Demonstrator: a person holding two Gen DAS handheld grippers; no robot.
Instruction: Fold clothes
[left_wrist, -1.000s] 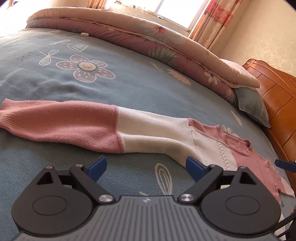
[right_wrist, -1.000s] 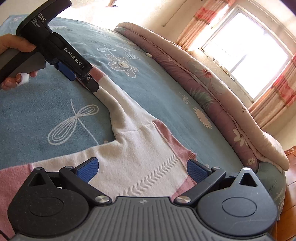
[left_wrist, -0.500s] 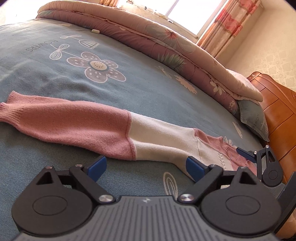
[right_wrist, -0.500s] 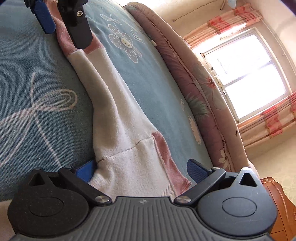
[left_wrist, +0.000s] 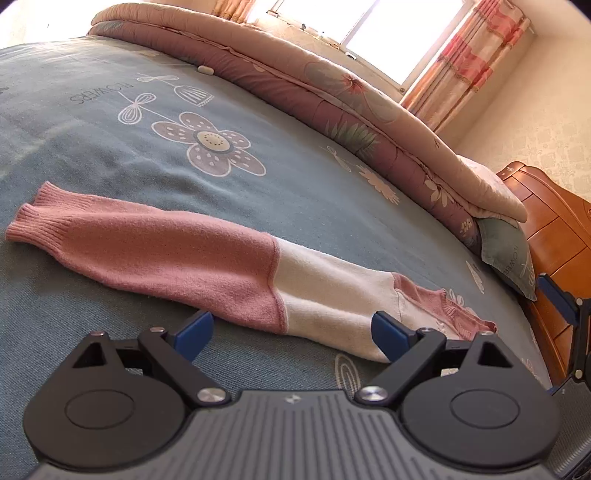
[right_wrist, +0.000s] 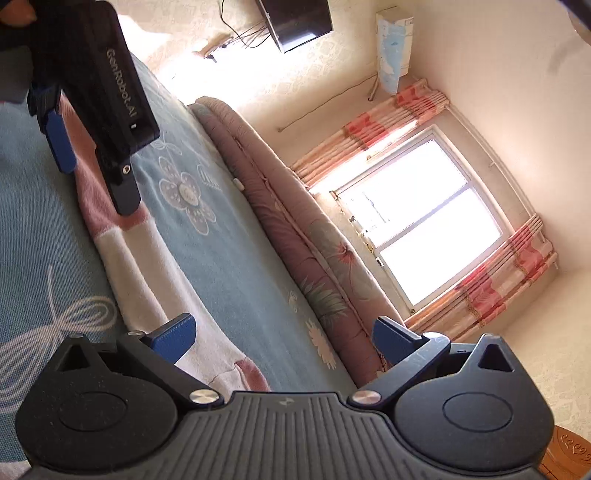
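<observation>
A pink-and-white sweater (left_wrist: 229, 273) lay flat on the blue bed (left_wrist: 110, 122), its sleeve stretched out just ahead of the left claw (left_wrist: 291, 330), whose jaws stood wide apart and empty. The right claw (right_wrist: 284, 338), likewise spread and holding nothing, hovered over the sweater's body, angled toward the quilt (right_wrist: 295, 236) and window (right_wrist: 417, 218).

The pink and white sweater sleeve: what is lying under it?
Under the sleeve lies the blue bedsheet with white flower prints. Any print directly beneath the sleeve is covered and cannot be seen. Both grippers are open, holding nothing.
</observation>
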